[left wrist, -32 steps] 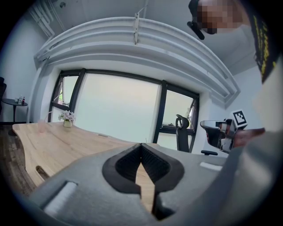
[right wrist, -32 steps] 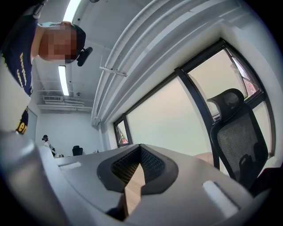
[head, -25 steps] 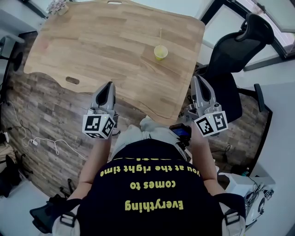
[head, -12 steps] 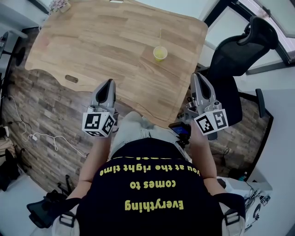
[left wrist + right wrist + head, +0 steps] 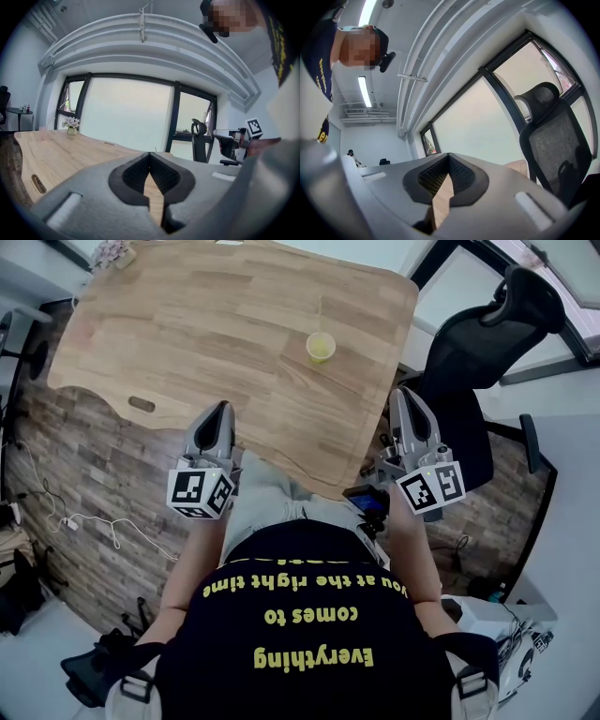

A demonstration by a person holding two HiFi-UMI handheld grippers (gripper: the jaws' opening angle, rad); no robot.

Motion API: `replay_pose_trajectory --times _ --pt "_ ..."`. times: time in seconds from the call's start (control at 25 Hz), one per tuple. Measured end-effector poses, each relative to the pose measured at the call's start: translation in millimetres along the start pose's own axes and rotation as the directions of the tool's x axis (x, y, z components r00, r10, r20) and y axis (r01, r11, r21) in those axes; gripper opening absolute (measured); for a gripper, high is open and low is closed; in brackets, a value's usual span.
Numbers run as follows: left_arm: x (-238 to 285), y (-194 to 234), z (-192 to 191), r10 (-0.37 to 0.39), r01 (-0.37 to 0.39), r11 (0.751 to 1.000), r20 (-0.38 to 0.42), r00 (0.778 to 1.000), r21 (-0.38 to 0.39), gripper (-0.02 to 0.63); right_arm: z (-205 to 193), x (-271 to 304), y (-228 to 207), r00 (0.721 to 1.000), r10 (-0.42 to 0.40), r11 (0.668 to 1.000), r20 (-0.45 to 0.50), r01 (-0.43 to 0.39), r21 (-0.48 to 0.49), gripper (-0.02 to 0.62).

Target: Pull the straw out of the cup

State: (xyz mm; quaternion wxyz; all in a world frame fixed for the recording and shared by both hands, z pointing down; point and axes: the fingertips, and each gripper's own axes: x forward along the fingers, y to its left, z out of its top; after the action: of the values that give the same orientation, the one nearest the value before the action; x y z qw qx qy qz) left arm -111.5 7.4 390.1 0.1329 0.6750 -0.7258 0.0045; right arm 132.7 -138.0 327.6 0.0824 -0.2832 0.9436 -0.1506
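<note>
A yellow-green cup (image 5: pixel 321 349) stands on the wooden table (image 5: pixel 187 324) toward its right side, with a thin straw (image 5: pixel 320 315) upright in it. Both grippers hover at the table's near edge, well short of the cup. My left gripper (image 5: pixel 222 410) is to the cup's lower left, my right gripper (image 5: pixel 405 396) to its lower right, just off the table's right edge. In the left gripper view the jaws (image 5: pixel 150 154) meet at the tips with nothing between them. The right gripper (image 5: pixel 449 157) is likewise shut and empty. Neither gripper view shows the cup.
A black mesh office chair (image 5: pixel 487 343) stands right of the table, close to my right gripper, and fills the right of the right gripper view (image 5: pixel 553 140). A small vase of flowers (image 5: pixel 117 251) sits at the table's far left corner. Cables (image 5: pixel 84 526) lie on the floor at left.
My right gripper has drifted slightly beside the table edge. The left gripper, cup and straw have kept their places, and both grippers have stayed shut.
</note>
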Motion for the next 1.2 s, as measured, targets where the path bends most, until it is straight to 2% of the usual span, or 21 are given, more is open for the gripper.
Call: replay_pose_trajectory --times 0.68,1.2 --pt "54 13 18 -0.139 0.139 0.990 -0.027 0.990 0.017 0.000 6 14 -21 0.988 -0.153 0.988 0.032 0.153 -0.002 0.006" --pt "107 30 34 -0.264 0.266 0.963 -0.052 0.963 0.036 0.000 -2 50 -17 0.981 -0.192 0.981 0.015 0.192 0.020 0.006"
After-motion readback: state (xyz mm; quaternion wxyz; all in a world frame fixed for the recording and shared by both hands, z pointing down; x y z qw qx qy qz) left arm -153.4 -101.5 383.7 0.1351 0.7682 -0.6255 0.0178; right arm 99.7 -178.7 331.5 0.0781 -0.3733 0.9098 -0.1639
